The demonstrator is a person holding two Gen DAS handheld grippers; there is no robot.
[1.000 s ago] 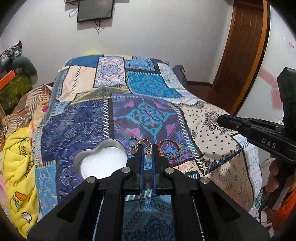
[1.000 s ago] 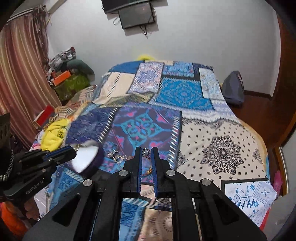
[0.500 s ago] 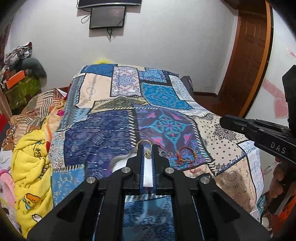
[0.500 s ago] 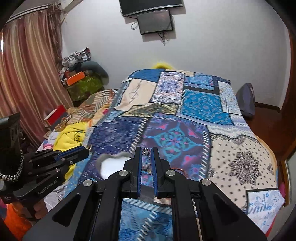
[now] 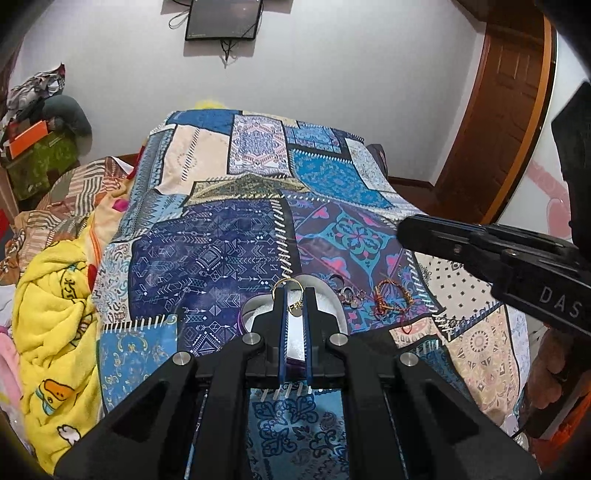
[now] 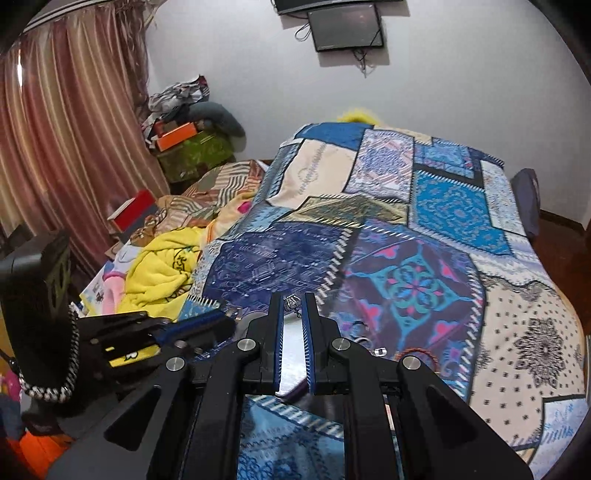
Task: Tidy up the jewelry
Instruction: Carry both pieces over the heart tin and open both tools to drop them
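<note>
Nearest to me, the left gripper (image 5: pixel 294 295) has its fingers drawn close together on a thin gold ring (image 5: pixel 286 285) with a small charm hanging between the tips. A second ago that ring was held low, beside the other pieces on the bedspread; now it has been lifted and carried over, so it hangs directly above the white padded lining of the heart-shaped jewelry box (image 5: pixel 255 314). I judge this piece is one release away from being put away.

The right gripper (image 6: pixel 293 300) is also nearly closed, pinching a small silver trinket on a short chain (image 6: pixel 291 303) at its very tips. It too has swung toward the box, whose pale inside shows between its fingers, where earlier it pointed more over the loose pile. So both hands arrive loaded at the same container, and they will likely need to drop in turn.

Just beyond the box, on the patchwork bedspread (image 5: pixel 221 258), a few silver rings (image 5: pixel 347 291) and a red-and-gold bangle (image 5: pixel 391 295) lie unsorted, near each other but apart from the box. Farther off sit a yellow blanket (image 5: pixel 51 295) at the left and a wall-mounted screen (image 5: pixel 221 18) on the far wall.
</note>
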